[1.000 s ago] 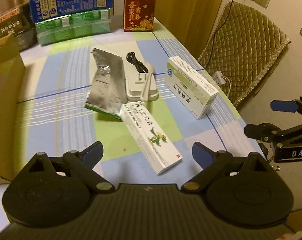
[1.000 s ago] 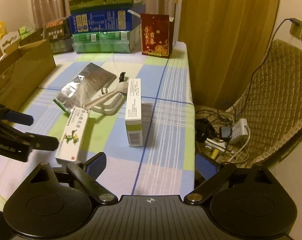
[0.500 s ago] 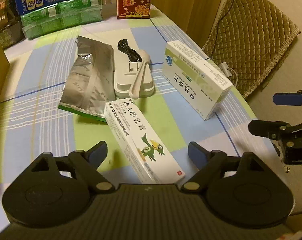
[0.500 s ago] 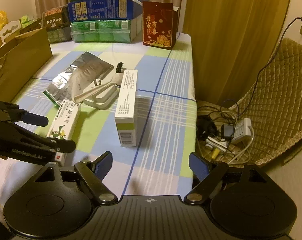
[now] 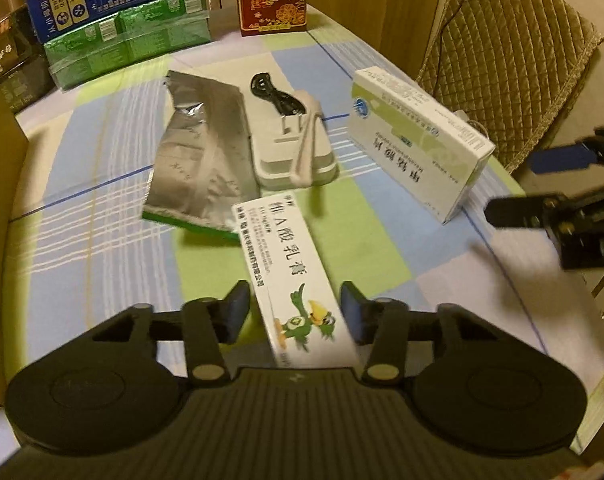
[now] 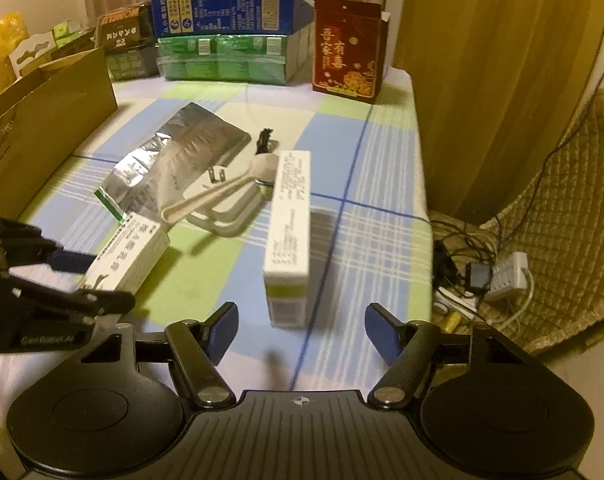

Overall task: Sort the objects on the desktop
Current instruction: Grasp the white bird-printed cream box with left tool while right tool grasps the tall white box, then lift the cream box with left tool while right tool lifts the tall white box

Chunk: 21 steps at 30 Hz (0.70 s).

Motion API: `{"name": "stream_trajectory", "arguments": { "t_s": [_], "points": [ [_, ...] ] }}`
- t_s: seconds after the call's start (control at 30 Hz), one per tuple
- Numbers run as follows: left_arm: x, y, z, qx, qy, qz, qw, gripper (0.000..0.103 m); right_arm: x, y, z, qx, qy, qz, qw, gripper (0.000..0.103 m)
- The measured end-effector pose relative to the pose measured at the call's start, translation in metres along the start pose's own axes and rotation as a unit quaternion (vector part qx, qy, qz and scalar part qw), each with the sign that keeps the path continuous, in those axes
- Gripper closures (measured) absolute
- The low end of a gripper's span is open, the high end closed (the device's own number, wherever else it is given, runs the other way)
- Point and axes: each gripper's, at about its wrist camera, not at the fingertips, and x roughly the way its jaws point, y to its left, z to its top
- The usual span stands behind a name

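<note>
A long white ointment box with a green bird lies on the checked tablecloth. My left gripper is open, its fingers on either side of the box's near end; gaps show at both pads. The box also shows in the right wrist view. A white and green medicine box stands on its edge just ahead of my right gripper, which is open and empty. A silver foil pouch and a white charger with plug and black cable lie behind.
A brown cardboard box stands at the left. Stacked blue and green cartons and a red gift box line the back. The table's right edge drops to a quilted chair and a power strip on the floor.
My left gripper has moved forward and down, so its open fingers now straddle the ointment box's near end. My right gripper has moved closer to the standing medicine box.
</note>
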Motion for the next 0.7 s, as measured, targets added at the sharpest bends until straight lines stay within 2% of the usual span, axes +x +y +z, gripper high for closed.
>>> {"name": "stream_trajectory", "arguments": {
  "t_s": [0.17,0.23,0.3,0.37,0.53,0.7],
  "points": [
    [-0.002,0.010,-0.004,-0.003,0.003,-0.002,1.0000,0.069,0.017,0.006,0.017,0.002,0.002,0.002,1.000,0.048],
    [-0.002,0.013,-0.005,-0.004,0.005,-0.005,1.0000,0.070,0.024,0.007,0.023,0.004,0.007,0.000,1.000,0.058],
    [-0.003,0.014,-0.005,-0.003,0.003,-0.007,1.0000,0.070,0.029,0.009,0.027,0.005,0.015,-0.004,1.000,0.073],
    [-0.003,0.015,-0.006,-0.004,0.002,-0.009,0.9999,0.070,0.033,0.011,0.029,0.008,0.020,-0.005,1.000,0.081],
    [-0.005,0.015,-0.008,-0.006,0.004,-0.009,0.9999,0.070,0.023,0.015,0.022,0.017,0.025,-0.008,0.999,0.082],
    [-0.009,0.017,-0.013,-0.004,0.006,-0.010,0.9999,0.070,0.000,0.022,0.001,0.028,0.044,-0.003,0.999,0.082]
  ]
}}
